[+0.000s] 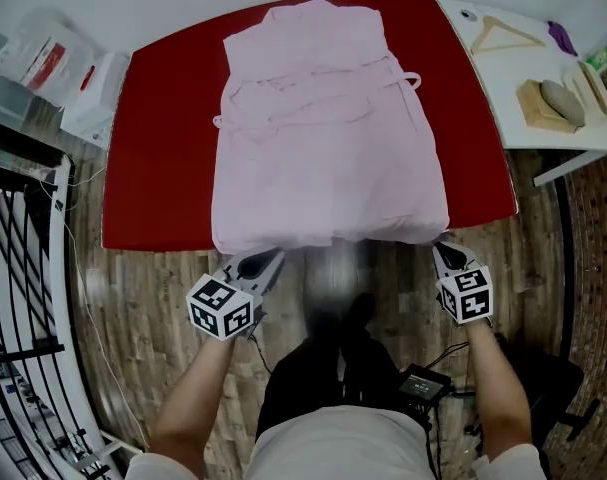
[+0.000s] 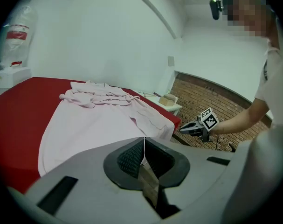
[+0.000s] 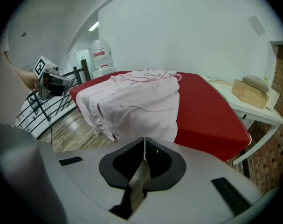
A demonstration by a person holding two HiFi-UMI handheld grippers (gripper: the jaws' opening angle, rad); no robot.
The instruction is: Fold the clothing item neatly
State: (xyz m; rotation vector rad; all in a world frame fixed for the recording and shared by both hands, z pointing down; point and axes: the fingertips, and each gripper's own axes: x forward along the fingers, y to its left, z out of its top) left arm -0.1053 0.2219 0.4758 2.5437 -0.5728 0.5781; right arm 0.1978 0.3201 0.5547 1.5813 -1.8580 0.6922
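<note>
A pale pink garment [image 1: 323,138] lies spread lengthwise on the red table [image 1: 163,148], its belt loosely across the upper part. Its near hem hangs over the table's front edge. My left gripper [image 1: 271,260] hovers just below the hem's left part, jaws shut, and no cloth shows between them. My right gripper [image 1: 441,252] sits just below the hem's right corner, also shut and empty. In the left gripper view the garment [image 2: 94,125] lies beyond the closed left gripper [image 2: 143,141]. The right gripper view shows the draped hem [image 3: 136,106] beyond the closed right gripper [image 3: 144,141].
A white side table [image 1: 503,63] at the right carries a wooden hanger [image 1: 503,34] and a wooden block [image 1: 545,106]. A black metal rack [image 1: 23,268] stands at the left, plastic bags [image 1: 53,58] behind it. A small black box with cables [image 1: 420,381] hangs by my legs.
</note>
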